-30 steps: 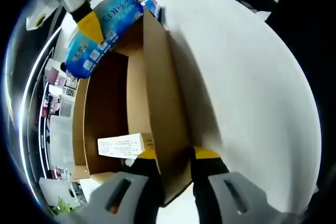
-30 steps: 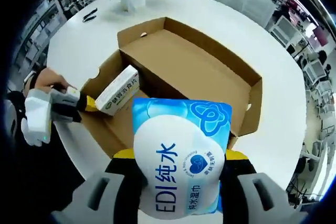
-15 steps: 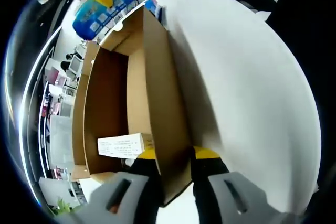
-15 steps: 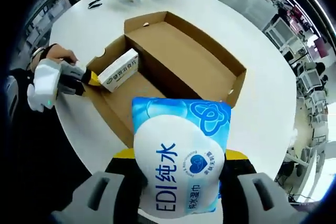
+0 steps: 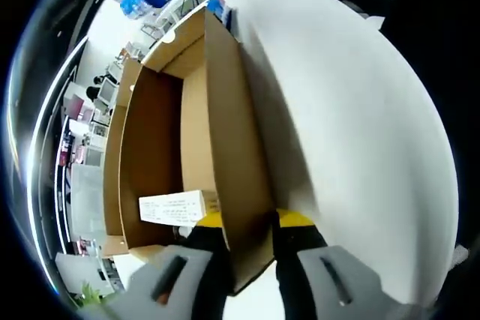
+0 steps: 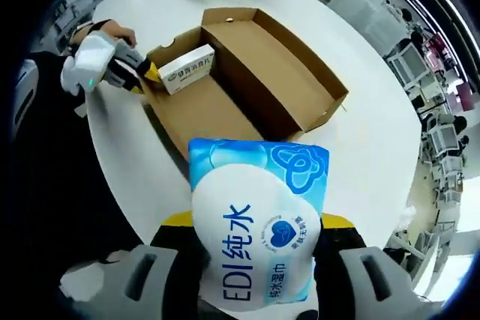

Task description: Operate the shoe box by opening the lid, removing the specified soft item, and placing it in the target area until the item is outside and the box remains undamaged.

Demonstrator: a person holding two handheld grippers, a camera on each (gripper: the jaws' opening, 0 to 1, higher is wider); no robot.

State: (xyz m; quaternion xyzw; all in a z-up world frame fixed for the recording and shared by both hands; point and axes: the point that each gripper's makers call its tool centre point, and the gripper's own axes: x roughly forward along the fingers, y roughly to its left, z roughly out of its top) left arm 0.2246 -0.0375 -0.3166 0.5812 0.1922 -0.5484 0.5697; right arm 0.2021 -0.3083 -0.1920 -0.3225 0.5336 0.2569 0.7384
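Right gripper view: right gripper (image 6: pixel 259 260) jaws clamp blue wipes pack (image 6: pixel 259 222) at bottom center; left gripper (image 5: pixel 250 222) pinches shoe box (image 6: pixel 255 84) wall, steadying it.

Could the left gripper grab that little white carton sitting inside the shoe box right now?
Probably not as things stand. The left gripper is clamped on the shoe box wall, and that wall stands between its jaws and the white carton. It would have to let go first.
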